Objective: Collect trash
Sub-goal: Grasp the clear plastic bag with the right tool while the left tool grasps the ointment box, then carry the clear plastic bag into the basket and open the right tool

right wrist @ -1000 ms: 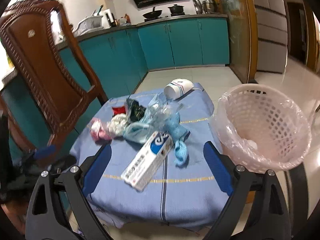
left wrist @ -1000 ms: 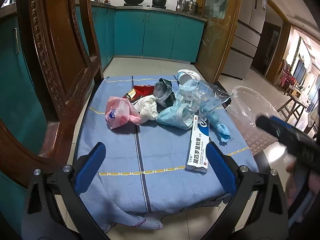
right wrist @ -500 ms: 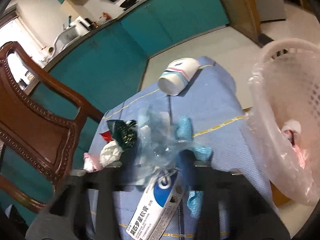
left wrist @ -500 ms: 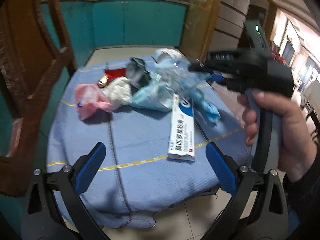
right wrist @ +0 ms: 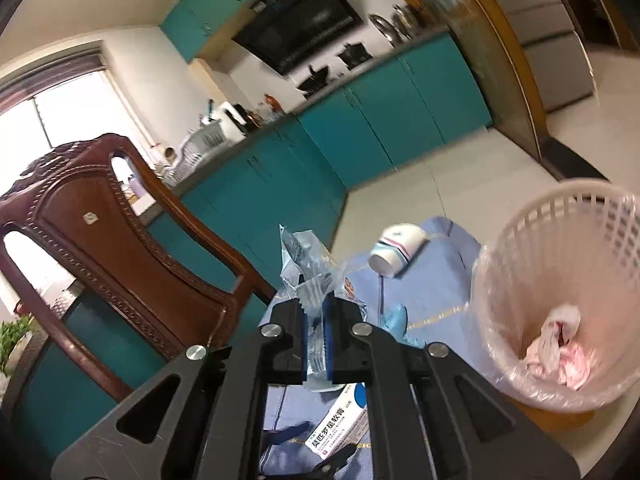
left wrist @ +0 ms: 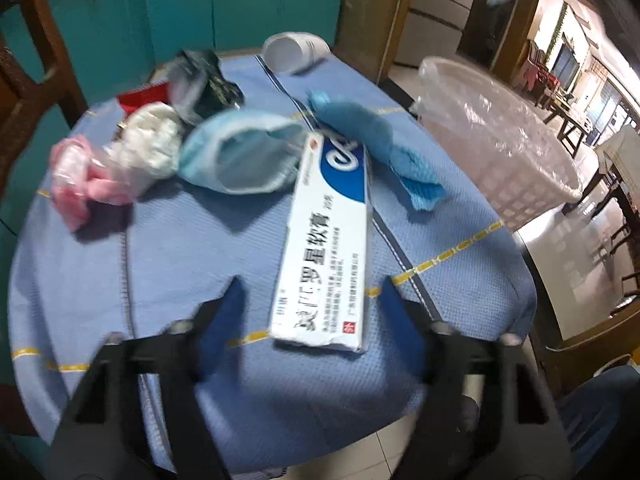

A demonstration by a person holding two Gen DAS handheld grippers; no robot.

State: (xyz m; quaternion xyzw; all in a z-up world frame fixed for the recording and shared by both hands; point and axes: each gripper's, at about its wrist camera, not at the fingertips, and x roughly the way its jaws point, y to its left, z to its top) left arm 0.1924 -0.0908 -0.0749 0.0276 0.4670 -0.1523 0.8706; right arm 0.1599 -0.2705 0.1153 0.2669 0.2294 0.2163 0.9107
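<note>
Wrapper (right wrist: 310, 276) of clear plastic, which lay on the counter (left wrist: 168, 248) half a second ago, is now lifted and clamped between the closed fingers of the right gripper (right wrist: 316, 344). Basket (right wrist: 560, 280) waits to their right. Left gripper (left wrist: 312, 320) has come closer, fingers wide open and empty around the near end of the ointment box (left wrist: 326, 248).

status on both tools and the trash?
Right tool shut on clear wrapper, lifted beside basket. Left tool open, straddling ointment box. Nothing blocking.
</note>
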